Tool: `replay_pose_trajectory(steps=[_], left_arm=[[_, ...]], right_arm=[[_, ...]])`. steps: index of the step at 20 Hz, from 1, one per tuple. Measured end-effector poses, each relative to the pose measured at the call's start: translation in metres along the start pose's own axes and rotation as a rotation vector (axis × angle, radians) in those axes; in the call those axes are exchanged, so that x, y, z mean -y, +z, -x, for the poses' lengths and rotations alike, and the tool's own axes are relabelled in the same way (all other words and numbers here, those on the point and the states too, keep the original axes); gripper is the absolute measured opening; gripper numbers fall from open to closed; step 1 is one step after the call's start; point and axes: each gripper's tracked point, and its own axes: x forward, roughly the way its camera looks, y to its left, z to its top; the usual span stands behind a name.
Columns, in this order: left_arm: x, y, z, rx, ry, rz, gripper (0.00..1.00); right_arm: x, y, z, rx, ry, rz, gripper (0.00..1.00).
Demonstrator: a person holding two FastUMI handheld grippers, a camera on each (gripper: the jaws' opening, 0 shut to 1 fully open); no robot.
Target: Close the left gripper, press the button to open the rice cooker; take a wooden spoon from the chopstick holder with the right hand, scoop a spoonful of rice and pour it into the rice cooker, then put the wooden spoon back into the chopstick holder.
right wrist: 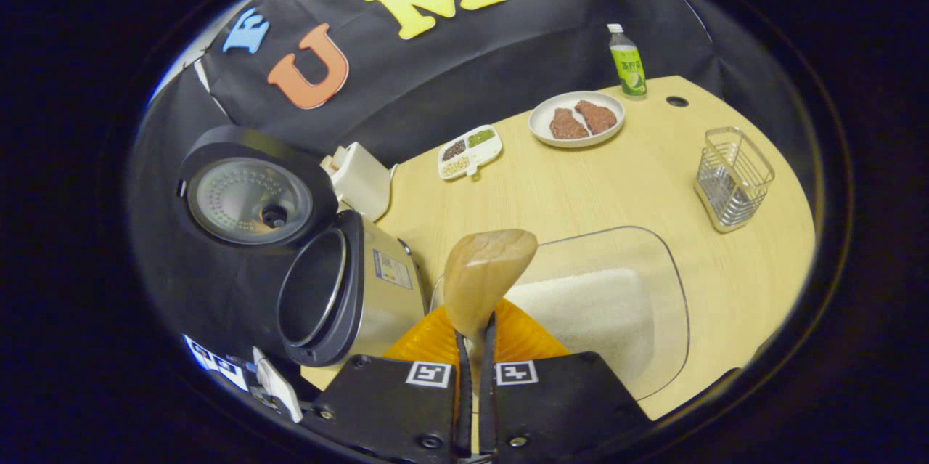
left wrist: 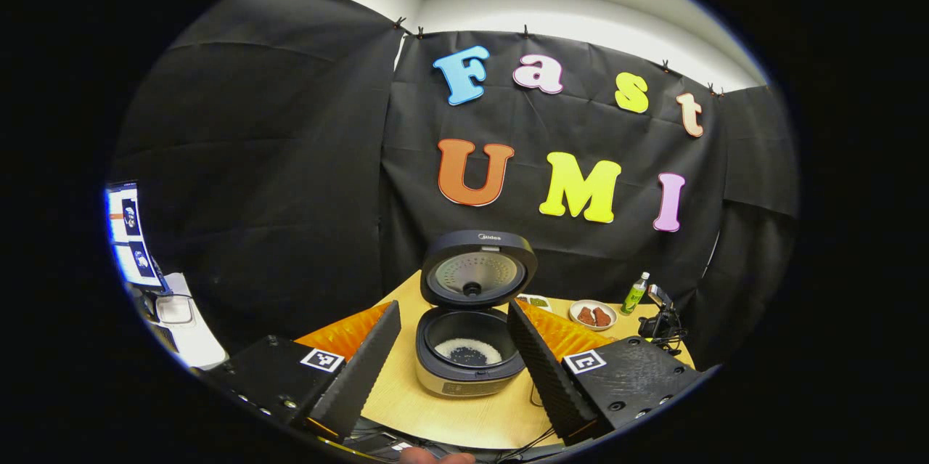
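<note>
In the right gripper view the rice cooker (right wrist: pixel 341 290) stands at nine o'clock, lid up to take rice. The right gripper (right wrist: pixel 475 369) pinches the wooden spoon (right wrist: pixel 480 277) over the rice tray (right wrist: pixel 653 290). The chopstick holder (right wrist: pixel 733 177) sits at three o'clock. The left gripper (left wrist: pixel 453 355) hangs back, jaws wide.

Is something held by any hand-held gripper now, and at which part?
The right hand-held gripper holds the light-brown wooden spoon by its handle, bowl pointing forward. The left hand-held gripper is open and holds nothing.

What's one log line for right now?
rice cooker: lid open, rice inside | right gripper: shut on wooden spoon | left gripper: open
</note>
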Motion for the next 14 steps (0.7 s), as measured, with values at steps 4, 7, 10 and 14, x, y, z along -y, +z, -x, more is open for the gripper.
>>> replay_pose_trajectory(steps=[4,7,10,14], left_arm=[[0.011,0.000,0.001,-0.007,-0.002,-0.001,0.95],[0.023,0.000,-0.001,-0.023,-0.011,-0.008,0.95],[0.036,0.002,-0.006,-0.024,-0.032,-0.016,0.95],[0.054,0.005,-0.014,-0.022,-0.070,-0.031,0.95]], right_arm=[[0.017,0.011,0.003,0.012,0.084,-0.120,0.09],[0.039,0.025,0.012,0.048,0.109,-0.191,0.09],[0.051,0.046,0.036,0.079,0.179,-0.288,0.09],[0.059,0.080,0.070,0.140,0.236,-0.380,0.09]])
